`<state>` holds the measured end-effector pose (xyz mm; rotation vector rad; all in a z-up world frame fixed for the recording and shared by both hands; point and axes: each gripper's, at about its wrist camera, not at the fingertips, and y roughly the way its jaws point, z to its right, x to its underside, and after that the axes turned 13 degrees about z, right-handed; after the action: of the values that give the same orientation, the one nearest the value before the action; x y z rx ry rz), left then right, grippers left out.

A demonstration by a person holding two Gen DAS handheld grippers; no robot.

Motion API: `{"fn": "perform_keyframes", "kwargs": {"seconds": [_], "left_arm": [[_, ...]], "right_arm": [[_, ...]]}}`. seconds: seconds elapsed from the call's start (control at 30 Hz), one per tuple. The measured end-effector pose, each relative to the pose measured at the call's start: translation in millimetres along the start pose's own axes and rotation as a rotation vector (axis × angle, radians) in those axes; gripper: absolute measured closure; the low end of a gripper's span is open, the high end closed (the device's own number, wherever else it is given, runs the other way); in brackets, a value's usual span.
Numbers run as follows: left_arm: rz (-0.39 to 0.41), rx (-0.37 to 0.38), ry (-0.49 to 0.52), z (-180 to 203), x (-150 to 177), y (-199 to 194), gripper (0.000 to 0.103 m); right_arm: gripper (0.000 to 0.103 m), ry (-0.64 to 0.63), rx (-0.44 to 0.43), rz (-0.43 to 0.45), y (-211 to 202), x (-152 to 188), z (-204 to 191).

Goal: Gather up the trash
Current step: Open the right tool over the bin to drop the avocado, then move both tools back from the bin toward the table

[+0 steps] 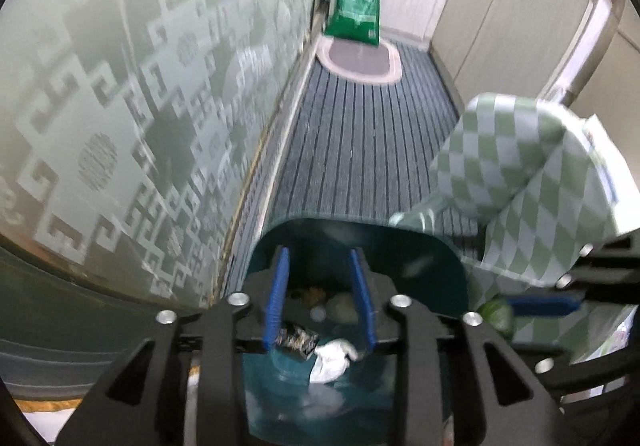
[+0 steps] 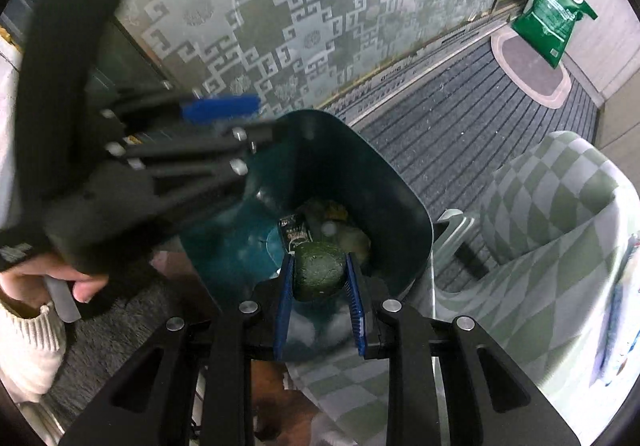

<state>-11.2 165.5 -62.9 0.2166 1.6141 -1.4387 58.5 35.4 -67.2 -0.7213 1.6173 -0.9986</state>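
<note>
Frosted glass with a squared key pattern (image 2: 280, 26) runs along one side of a narrow room, and a grey striped carpet (image 1: 360, 150) covers the floor up to pale cabinet doors (image 1: 496, 22). At the far end a green printed bag (image 1: 356, 6) stands upright at the back edge of a small oval mat (image 1: 360, 60). Nearer, a chair draped in green-and-white checked cloth (image 2: 552, 214) sits just beside a dark teal trash bin (image 2: 360, 166).

The right gripper (image 2: 320, 278) hangs over the bin's open mouth, its blue fingers (image 2: 285, 302) pinching a round, dark green lump of trash (image 2: 318, 274) from both sides — the lump sits between the pads, above the bin's inside. Below it, on the bin's floor, lie a dark printed wrapper (image 2: 296, 232) and some pale scraps (image 2: 352, 238).

The left gripper (image 1: 320, 298) also points down into the bin, its blue fingers (image 1: 276, 298) spread apart with nothing between them. Through the gap its camera shows the wrapper and a crumpled white tissue (image 1: 332, 358) lying in the bin. In the right wrist view this gripper reaches in from the left, blurred, over the bin's rim — the left hand (image 2: 60, 278) grips its handle, a cream knit cuff (image 2: 28, 342) at the wrist.
</note>
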Motion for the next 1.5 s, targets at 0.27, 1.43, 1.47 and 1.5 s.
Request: {"fn": "perform_keyframes", "kwargs": {"seconds": [0.27,1.43,1.47,1.5], "left_arm": [[0.193,0.022,-0.043,-3.8,-16.5,-31.8,0.055],[0.622,0.264,-0.064,34.5,-30.6,-98.0,0.018],[0.624,0.277,-0.053,40.6,-31.7,-97.1,0.017],[0.625,0.286,-0.046,42.4,-30.3,-97.8,0.017]], "right_arm": [[0.077,0.014,-0.002,-0.023,5.4,2.7,2.1],[0.030,0.208,0.086,0.448,-120.4,11.9,82.1],[0.030,0.233,0.093,0.461,-126.6,16.1,91.1],[0.028,0.252,0.105,0.475,-133.2,20.3,99.7]]}}
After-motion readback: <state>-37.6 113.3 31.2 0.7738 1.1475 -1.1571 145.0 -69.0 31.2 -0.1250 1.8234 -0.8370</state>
